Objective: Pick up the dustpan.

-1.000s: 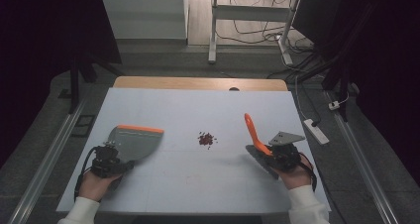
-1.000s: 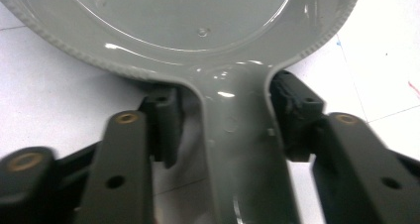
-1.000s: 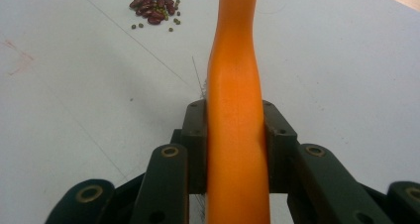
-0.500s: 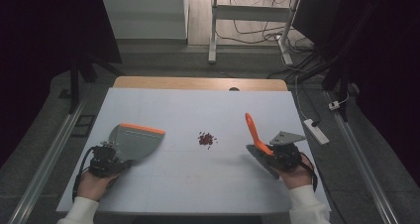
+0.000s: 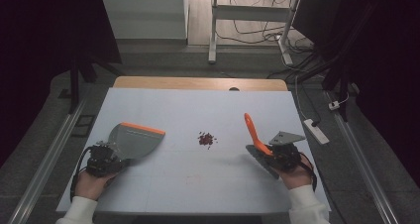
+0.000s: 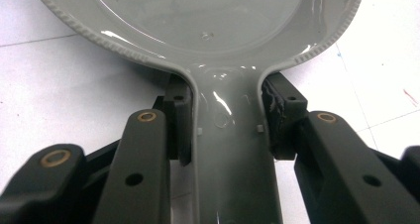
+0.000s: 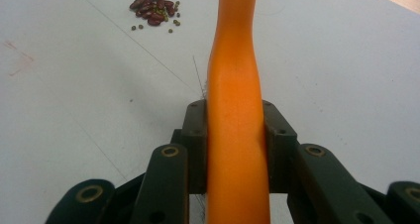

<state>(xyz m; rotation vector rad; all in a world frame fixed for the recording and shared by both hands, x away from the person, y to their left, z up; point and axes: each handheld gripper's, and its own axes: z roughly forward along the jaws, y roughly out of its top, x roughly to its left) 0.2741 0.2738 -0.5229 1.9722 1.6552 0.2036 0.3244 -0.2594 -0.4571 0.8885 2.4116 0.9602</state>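
From above my side of the table (image 5: 208,105) I look forward and down. Each gripper camera sits close behind its own jaws, low over the tabletop. The high view and right gripper view share the bean pile (image 5: 206,139) (image 7: 154,9)

Place: a lab or test room, looks rigged for recording.
Table: white work table (image 5: 148,100) with a bare wooden strip along its far edge.
Beyond the right gripper (image 5: 277,157): a power strip (image 5: 315,131) lies on the grey floor, cables (image 5: 257,28) trail under a metal frame stand (image 5: 214,30).
Beside the left gripper (image 5: 101,159): a metal rail (image 5: 49,159) runs along the floor.
Surroundings: dark, curtained off.
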